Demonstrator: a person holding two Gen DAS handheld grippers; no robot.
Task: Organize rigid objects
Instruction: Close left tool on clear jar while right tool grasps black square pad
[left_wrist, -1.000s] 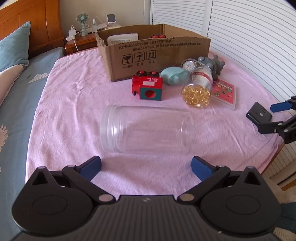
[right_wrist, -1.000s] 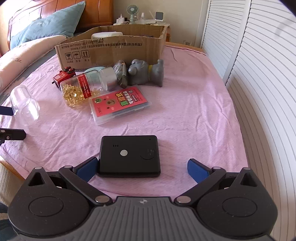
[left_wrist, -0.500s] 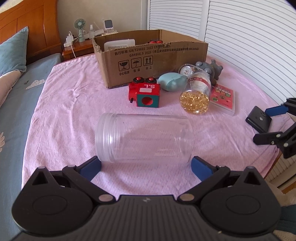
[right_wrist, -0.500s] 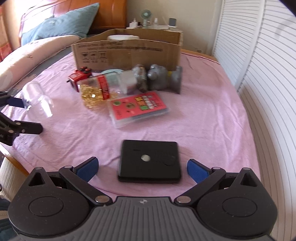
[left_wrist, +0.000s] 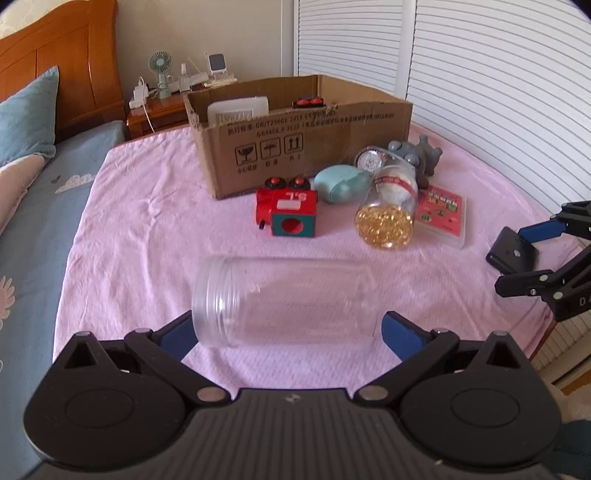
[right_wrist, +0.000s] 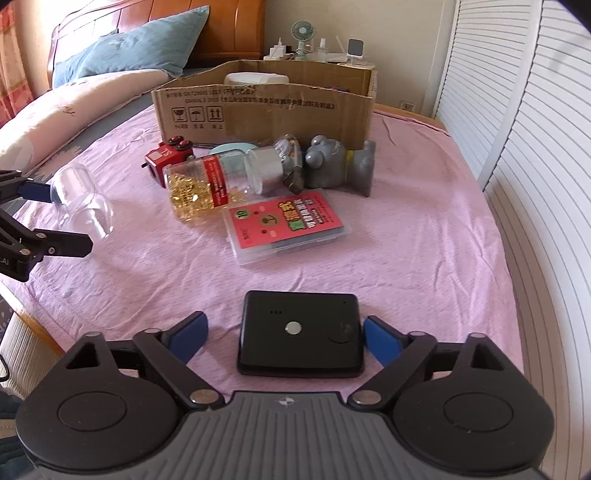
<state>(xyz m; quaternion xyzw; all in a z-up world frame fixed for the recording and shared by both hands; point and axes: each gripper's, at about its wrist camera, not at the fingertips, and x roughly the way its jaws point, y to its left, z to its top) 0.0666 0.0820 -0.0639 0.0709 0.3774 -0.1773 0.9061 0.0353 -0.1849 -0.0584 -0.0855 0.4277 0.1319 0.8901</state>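
Observation:
A clear empty plastic jar (left_wrist: 284, 301) lies on its side on the pink sheet, between the open fingers of my left gripper (left_wrist: 288, 334); its ends sit just inside the blue pads. It also shows in the right wrist view (right_wrist: 83, 201). A flat black box (right_wrist: 301, 334) lies between the open fingers of my right gripper (right_wrist: 284, 338), close to the right pad. It shows in the left wrist view (left_wrist: 511, 251) too. An open cardboard box (left_wrist: 295, 136) stands at the back.
In front of the cardboard box (right_wrist: 266, 107) lie a red toy cube (left_wrist: 288, 212), a teal case (left_wrist: 341, 182), a bottle of yellow capsules (left_wrist: 388, 210), a grey figure (right_wrist: 332, 162) and a pink card case (right_wrist: 286, 225). The bed edge is near both grippers.
Both grippers have moved forward. The jar now sits between the left fingers and the black box lies centred between the right fingers. Both stay open.

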